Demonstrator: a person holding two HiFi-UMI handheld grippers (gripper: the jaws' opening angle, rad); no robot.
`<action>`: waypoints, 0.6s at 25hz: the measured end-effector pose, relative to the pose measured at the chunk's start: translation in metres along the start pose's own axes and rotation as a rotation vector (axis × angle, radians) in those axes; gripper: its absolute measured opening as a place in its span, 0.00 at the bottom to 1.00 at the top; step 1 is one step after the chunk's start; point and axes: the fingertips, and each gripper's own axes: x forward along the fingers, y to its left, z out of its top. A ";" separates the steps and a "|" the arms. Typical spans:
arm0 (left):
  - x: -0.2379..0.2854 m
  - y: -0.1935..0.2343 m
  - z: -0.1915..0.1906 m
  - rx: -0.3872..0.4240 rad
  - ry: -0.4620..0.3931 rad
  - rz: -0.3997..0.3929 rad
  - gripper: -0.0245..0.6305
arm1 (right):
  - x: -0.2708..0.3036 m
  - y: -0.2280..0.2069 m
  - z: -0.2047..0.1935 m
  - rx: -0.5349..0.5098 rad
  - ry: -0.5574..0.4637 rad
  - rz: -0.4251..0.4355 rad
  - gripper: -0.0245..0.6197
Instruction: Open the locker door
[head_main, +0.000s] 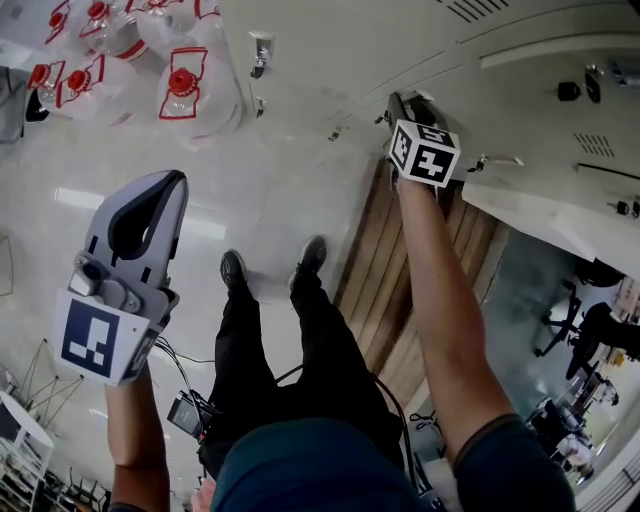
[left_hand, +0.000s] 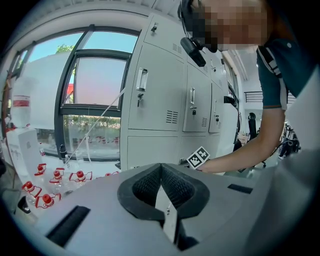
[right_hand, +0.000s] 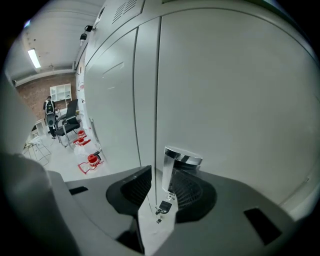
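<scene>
The grey lockers (head_main: 330, 45) fill the far side of the head view. My right gripper (head_main: 402, 103) is up against one locker door (right_hand: 235, 100). In the right gripper view a chrome handle (right_hand: 176, 167) stands between the jaws of the right gripper (right_hand: 170, 176), with a small key (right_hand: 163, 207) hanging under it. The jaws stand apart and a gap shows on the handle's left side. My left gripper (head_main: 170, 185) hangs in the air at the left, away from the lockers (left_hand: 160, 95). The left gripper (left_hand: 161, 165) is shut with nothing in it.
Several clear bottles with red caps (head_main: 182, 85) stand on the floor at the far left, also seen as the bottles (left_hand: 45, 187) below a big window (left_hand: 95, 90). A wooden board (head_main: 395, 290) lies in front of the lockers. Office chairs (head_main: 590, 325) stand at the right.
</scene>
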 end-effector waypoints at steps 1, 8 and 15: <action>0.001 0.001 -0.001 0.003 0.001 0.002 0.06 | 0.000 0.000 0.000 0.006 -0.006 -0.005 0.25; -0.001 -0.006 0.004 0.003 -0.038 -0.022 0.06 | -0.010 0.006 -0.007 0.043 -0.008 -0.001 0.25; -0.008 -0.009 0.008 0.014 -0.034 -0.032 0.06 | -0.035 0.013 -0.027 0.032 -0.005 -0.013 0.22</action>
